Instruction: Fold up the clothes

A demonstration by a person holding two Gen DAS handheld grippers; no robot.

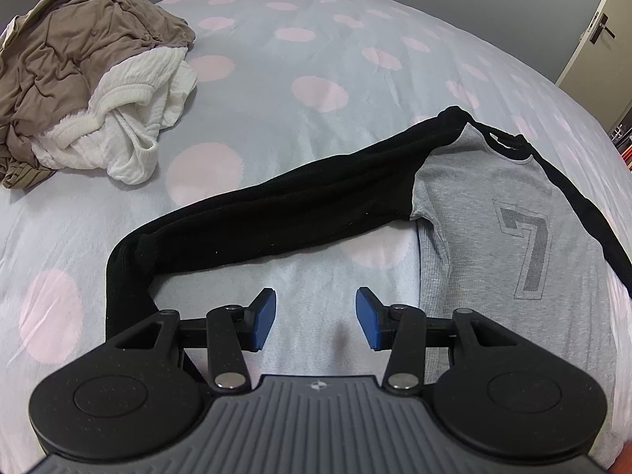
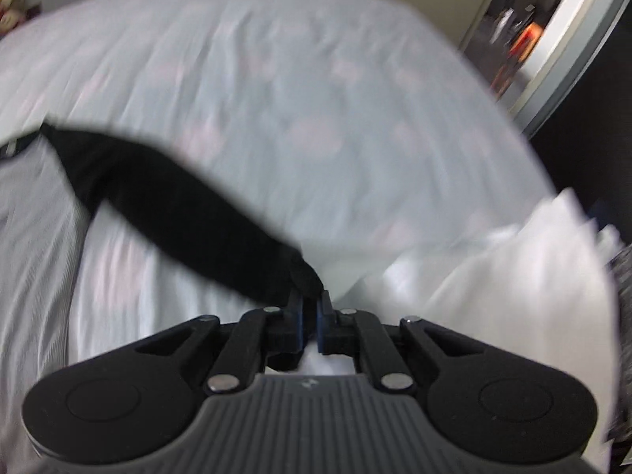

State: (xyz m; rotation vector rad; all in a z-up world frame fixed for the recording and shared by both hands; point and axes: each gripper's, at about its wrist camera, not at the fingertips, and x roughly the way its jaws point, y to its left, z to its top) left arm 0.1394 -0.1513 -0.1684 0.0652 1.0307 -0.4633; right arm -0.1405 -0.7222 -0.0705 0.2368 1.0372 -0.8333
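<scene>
The shirt (image 1: 493, 213) lies flat near the bed's (image 1: 316, 39) near edge. The right claw (image 2: 312, 304) pinches its right sleeve's (image 2: 177, 205) cuff; a thin bite could slip under a hard pull. The left claw (image 1: 316, 312) hangs open and empty over bare sheet beside the other sleeve (image 1: 276, 213), so nothing pins the body, which may drag and bunch.

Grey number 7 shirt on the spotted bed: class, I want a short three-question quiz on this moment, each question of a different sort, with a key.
1. True or false: the left tongs grip the black sleeve.
2. What do the right tongs clamp? A) white garment B) black sleeve end C) nothing
3. Fill in: the brown and white clothes pile lies on the ___.

Key: 1 false, they stand open over bare sheet; 2 B; 3 bed. The grey shirt lies flat.
</scene>
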